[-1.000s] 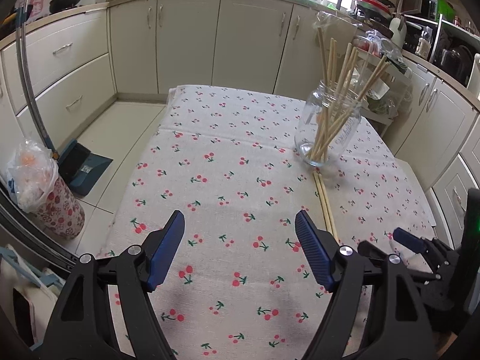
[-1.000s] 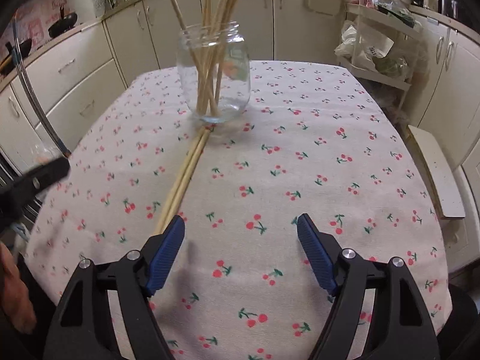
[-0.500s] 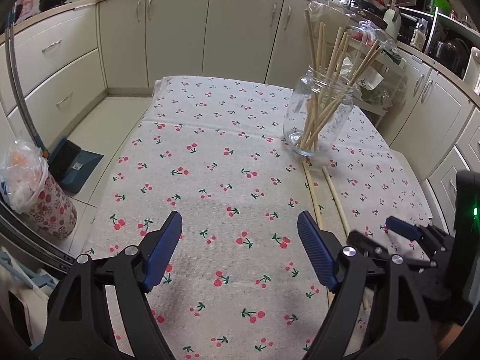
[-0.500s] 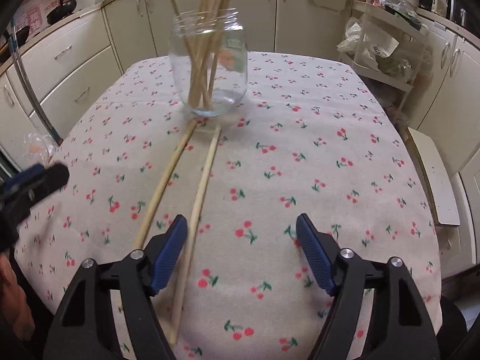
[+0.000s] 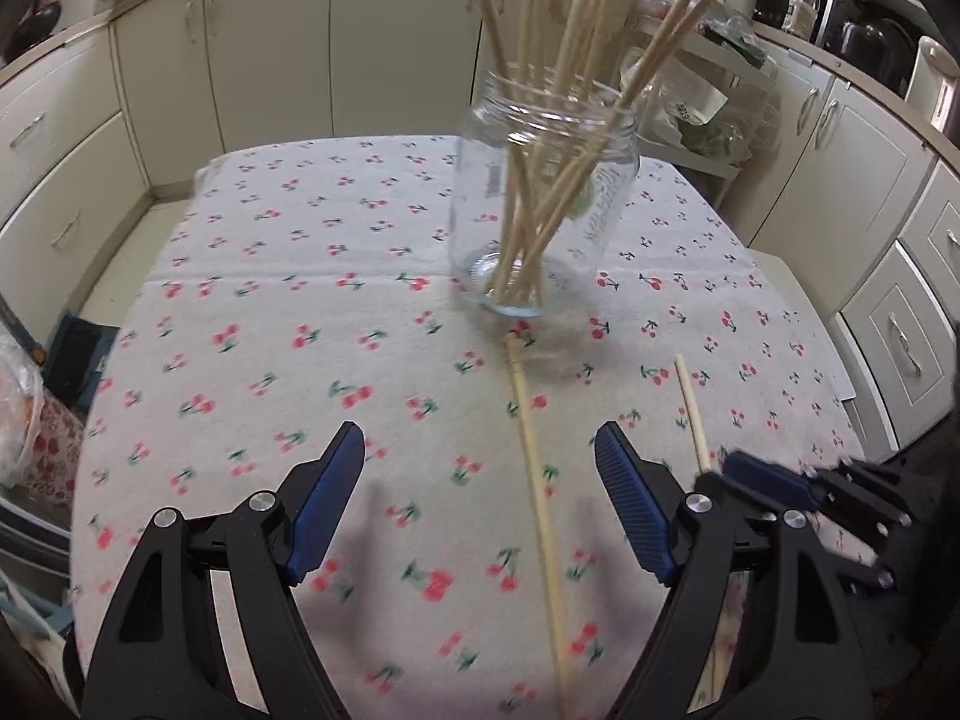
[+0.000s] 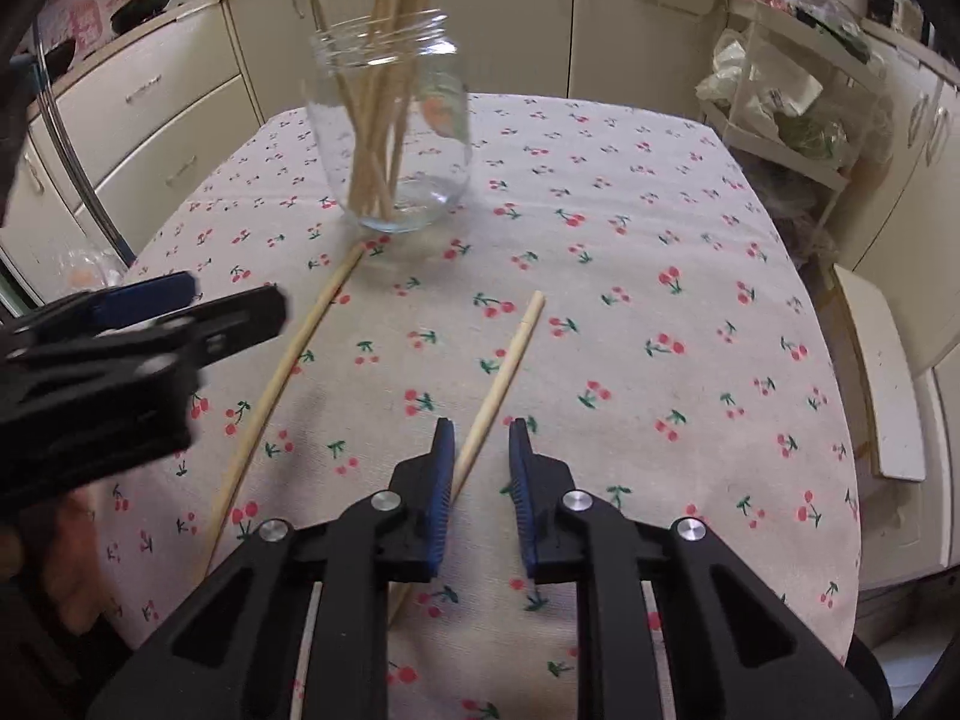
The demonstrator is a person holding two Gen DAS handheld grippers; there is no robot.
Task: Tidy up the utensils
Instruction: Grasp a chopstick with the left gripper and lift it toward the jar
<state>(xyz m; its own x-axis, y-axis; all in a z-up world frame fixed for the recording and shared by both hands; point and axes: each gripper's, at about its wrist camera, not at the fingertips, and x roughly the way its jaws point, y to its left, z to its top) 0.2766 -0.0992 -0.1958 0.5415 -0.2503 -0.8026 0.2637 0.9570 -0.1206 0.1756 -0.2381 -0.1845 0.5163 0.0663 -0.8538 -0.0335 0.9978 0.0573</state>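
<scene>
A clear glass jar (image 5: 543, 204) (image 6: 393, 132) holding several wooden chopsticks stands mid-table on the cherry-print cloth (image 5: 270, 312). Two loose chopsticks lie on the cloth in front of it. The left one (image 5: 537, 498) (image 6: 282, 372) lies between the open jaws of my left gripper (image 5: 480, 510), which hovers above it. The right one (image 6: 501, 378) (image 5: 690, 414) runs between the jaws of my right gripper (image 6: 480, 468). Those jaws are narrowed around it with small gaps still showing on both sides. The right gripper also shows in the left wrist view (image 5: 780, 480).
Cream kitchen cabinets (image 5: 240, 60) ring the table. A wire rack with bags (image 6: 780, 96) stands at the right. A white stool (image 6: 882, 372) sits by the table's right edge. A plastic bag (image 5: 18, 420) is on the floor at the left.
Both grippers moved forward toward the jar. My right gripper's jaws narrowed from wide open around the right chopstick, which has separated further from the left one.
</scene>
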